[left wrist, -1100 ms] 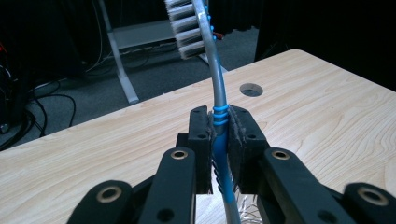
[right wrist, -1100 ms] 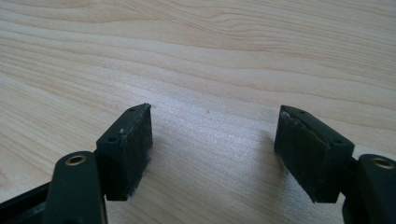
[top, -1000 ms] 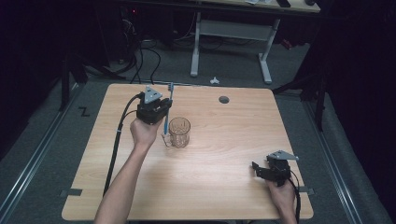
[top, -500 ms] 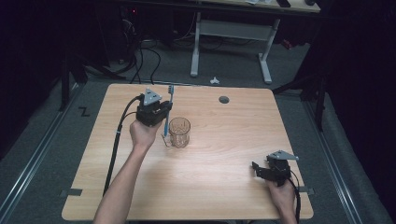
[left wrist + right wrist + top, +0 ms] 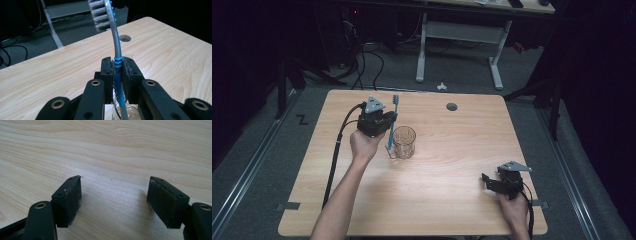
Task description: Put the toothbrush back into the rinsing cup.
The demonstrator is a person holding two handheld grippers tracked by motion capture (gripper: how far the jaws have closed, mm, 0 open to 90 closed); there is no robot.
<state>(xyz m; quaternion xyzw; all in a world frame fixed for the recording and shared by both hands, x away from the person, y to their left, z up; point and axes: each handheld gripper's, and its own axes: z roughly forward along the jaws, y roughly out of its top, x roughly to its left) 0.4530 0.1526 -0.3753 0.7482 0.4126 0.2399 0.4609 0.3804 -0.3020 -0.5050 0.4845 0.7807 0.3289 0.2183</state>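
Matt wood-grain table (image 5: 452,165); clear glass cup (image 5: 404,142); plastic toothbrush (image 5: 117,53).

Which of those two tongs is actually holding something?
The left tongs, beside the glass: shut on a blue toothbrush. The right tongs gape open over bare table.

one toothbrush (image 5: 393,120), one glass (image 5: 404,142), two grippers, left (image 5: 388,120) and right (image 5: 485,179), one table (image 5: 452,150)

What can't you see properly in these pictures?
- Toothbrush lower end: in the left gripper view the left tool covers it.
- Bristle tip: cut off by that view's top edge.
- Glass: whether the brush touches it is too small to tell in the high view.
- Right tool opening: tiny there.
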